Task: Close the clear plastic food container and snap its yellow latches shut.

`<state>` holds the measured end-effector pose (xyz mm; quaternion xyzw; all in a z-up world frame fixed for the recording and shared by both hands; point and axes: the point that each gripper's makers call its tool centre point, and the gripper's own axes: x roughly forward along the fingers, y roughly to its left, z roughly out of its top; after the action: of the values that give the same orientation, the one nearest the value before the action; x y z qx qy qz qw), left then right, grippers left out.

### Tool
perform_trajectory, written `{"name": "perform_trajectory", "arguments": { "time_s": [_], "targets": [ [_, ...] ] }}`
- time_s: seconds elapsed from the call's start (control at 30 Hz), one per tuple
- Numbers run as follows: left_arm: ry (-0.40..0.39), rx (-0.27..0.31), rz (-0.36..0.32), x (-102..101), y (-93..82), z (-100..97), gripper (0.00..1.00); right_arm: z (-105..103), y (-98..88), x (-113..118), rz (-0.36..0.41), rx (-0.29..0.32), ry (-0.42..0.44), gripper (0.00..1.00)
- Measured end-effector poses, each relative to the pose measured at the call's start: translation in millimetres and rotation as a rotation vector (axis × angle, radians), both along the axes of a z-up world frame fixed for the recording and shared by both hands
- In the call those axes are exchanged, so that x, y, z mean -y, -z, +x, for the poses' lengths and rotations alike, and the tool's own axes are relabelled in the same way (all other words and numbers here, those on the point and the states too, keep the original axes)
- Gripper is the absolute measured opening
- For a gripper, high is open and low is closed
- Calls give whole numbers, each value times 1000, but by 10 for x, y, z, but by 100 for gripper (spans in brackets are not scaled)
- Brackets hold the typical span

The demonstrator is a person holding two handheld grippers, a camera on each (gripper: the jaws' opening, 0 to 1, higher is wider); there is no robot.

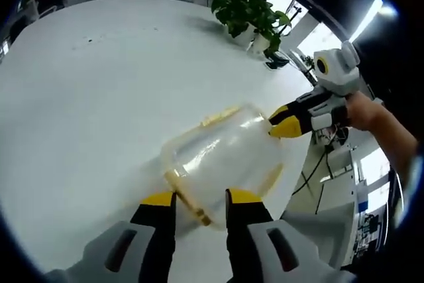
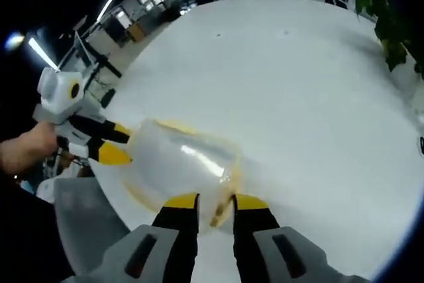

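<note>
1. Clear plastic container, lid down on it, sits near the edge of the white bench; potted plant well apart at the far side.
2. Left gripper: fingers parted, straddling a yellow latch on the near rim, not clamped.
3. Right gripper: fingers likewise parted around the opposite latch.
4. Handling, by judgement: light, thin-walled, slick on the smooth top; likely to skate if pushed from one side. Lid flexes.
5. Best hold: brace opposite ends, press each latch flap down at its hinge edge.
</note>
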<state>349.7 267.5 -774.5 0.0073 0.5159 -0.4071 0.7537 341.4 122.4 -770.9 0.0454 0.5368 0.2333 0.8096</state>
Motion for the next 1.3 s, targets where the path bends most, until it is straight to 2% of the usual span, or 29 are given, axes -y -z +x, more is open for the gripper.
{"name": "perform_trajectory", "arguments": {
  "time_s": [0.07,0.13,0.27,0.37,0.43,0.47,0.5,0.53,0.57,0.6,0.63,0.7,0.73,0.77,0.83,0.9,0.93,0.97,1.03,1.1,1.13,1.3],
  "targets": [
    [18,14,12,1,-10,2,29,-1,-12,-10,-31,3,6,17],
    [93,63,29,2,-18,-15,30,10,-12,1,-74,28,-3,17],
    [80,47,13,-14,-8,-4,31,7,-17,7,-93,32,18,17],
    [87,68,1,-28,-25,-24,31,13,-26,9,-86,49,30,17],
    [108,97,27,-53,-58,-25,28,-19,-36,-18,-82,46,21,17],
    [141,146,58,-92,-77,11,27,-34,-37,-40,-77,37,3,17],
    [154,183,62,-100,-102,50,26,-32,-47,-45,-103,54,-74,17],
    [138,215,77,-133,-136,109,27,-19,-53,-42,-116,71,-101,17],
    [136,224,84,-151,-158,118,29,15,-65,-56,-142,115,-179,18],
    [138,238,95,-163,-184,135,32,16,-59,-64,-155,131,-223,19],
    [148,277,114,-176,-237,181,34,31,-66,-88,-165,147,-278,22],
    [200,345,100,-89,-388,174,33,33,-90,-134,-175,172,-366,24],
    [235,383,73,-5,-458,156,31,66,-130,-188,-155,211,-397,22],
    [257,394,95,31,-488,124,31,108,-199,-266,-114,246,-414,21],
    [336,387,114,152,-469,1,30,171,-270,-325,-61,268,-413,21],
    [380,440,117,281,-500,-15,29,179,-321,-423,0,293,-467,21],
    [390,446,109,365,-498,-37,29,185,-328,-431,4,298,-489,21],
    [391,446,107,390,-494,-43,29,195,-332,-450,12,314,-519,21],
    [386,442,56,539,-494,-46,28,213,-309,-438,19,311,-545,20],
    [397,445,51,606,-457,-22,23,234,-313,-459,19,357,-613,18],
    [403,437,30,671,-450,-20,22,203,-304,-474,28,351,-631,18],
    [407,436,49,744,-410,15,23,163,-285,-549,72,359,-677,18]
  ]
}}
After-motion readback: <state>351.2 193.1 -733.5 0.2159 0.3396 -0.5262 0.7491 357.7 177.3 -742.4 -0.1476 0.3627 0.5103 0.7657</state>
